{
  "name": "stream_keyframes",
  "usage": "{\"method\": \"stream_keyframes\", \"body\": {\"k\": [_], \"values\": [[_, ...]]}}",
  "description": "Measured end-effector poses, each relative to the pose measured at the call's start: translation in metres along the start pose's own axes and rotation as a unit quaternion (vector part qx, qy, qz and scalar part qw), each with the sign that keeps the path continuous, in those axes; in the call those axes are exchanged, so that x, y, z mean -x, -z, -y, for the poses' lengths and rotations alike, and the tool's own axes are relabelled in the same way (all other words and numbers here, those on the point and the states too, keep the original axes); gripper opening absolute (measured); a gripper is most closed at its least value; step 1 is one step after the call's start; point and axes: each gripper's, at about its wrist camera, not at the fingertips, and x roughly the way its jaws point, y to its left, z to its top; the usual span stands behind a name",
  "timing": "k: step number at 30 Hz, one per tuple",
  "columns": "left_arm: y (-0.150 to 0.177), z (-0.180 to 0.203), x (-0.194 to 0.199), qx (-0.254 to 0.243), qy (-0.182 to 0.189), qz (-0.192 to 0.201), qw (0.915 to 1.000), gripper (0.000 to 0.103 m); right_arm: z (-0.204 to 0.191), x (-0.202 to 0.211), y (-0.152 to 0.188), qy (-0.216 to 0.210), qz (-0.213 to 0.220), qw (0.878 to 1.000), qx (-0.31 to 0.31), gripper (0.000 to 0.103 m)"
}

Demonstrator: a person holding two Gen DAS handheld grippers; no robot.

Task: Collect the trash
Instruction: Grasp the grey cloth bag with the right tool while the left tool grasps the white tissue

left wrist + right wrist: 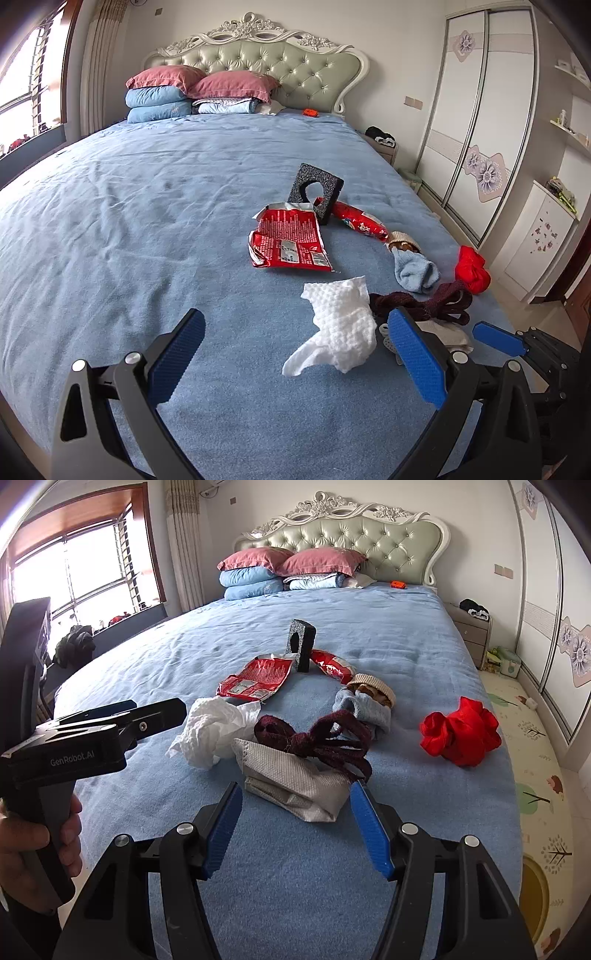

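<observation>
Covering most of both frames, the wrinkled blue bedspread (147, 221) carries a crumpled white tissue (338, 328) lower centre; left gripper (295, 354) and right gripper (295, 830) both gape, released, below a tufted green headboard (258, 66).

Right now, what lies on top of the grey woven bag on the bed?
A dark maroon knitted cord lies over the back edge of the grey woven bag. What is inside or under the bag is hidden.

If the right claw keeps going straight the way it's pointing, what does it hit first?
Most likely the folded grey woven bag, which lies directly ahead between the open fingers of the right claw. The dark red cord sits just beyond it. Depth is approximate.
</observation>
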Motion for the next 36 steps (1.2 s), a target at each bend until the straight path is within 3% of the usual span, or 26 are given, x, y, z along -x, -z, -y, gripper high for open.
{"method": "stream_keyframes", "body": {"k": [6, 9, 11, 13, 18, 23, 29, 32, 34, 36], "values": [[0.000, -0.005, -0.006, 0.001, 0.005, -0.009, 1.0000, 0.099, -0.002, -0.019, -0.008, 0.010, -0.028, 1.000, 0.009, 0.058], [0.000, -0.004, -0.008, 0.000, 0.008, -0.010, 0.9999, 0.099, 0.000, -0.025, -0.008, 0.022, -0.044, 0.999, 0.007, 0.051], [-0.001, -0.004, -0.012, -0.001, 0.008, -0.013, 0.9999, 0.099, 0.000, -0.025, -0.007, 0.032, -0.048, 0.998, 0.016, 0.044], [-0.001, -0.003, -0.014, -0.001, 0.011, -0.015, 0.9998, 0.099, 0.001, -0.024, -0.006, 0.047, -0.049, 0.997, 0.025, 0.026], [0.000, 0.003, -0.021, -0.007, 0.015, -0.024, 0.9996, 0.099, 0.015, -0.012, -0.001, 0.011, -0.036, 0.999, -0.004, 0.009], [0.002, 0.009, -0.035, -0.010, 0.016, -0.040, 0.9990, 0.099, 0.020, 0.013, 0.005, -0.017, -0.014, 1.000, -0.018, 0.008], [0.001, 0.014, -0.040, -0.008, 0.014, -0.038, 0.9991, 0.099, 0.034, 0.029, 0.010, -0.020, -0.006, 0.999, -0.038, 0.008], [0.001, 0.016, -0.041, -0.012, 0.009, -0.040, 0.9991, 0.086, 0.039, 0.032, 0.012, -0.018, -0.003, 0.999, -0.046, 0.008], [0.003, 0.018, -0.043, -0.017, 0.007, -0.047, 0.9987, 0.065, 0.042, 0.034, 0.014, -0.019, -0.002, 0.999, -0.051, 0.008], [0.004, 0.019, -0.046, -0.015, 0.010, -0.053, 0.9984, 0.056, 0.044, 0.034, 0.015, -0.021, -0.002, 0.998, -0.055, 0.008]]}}
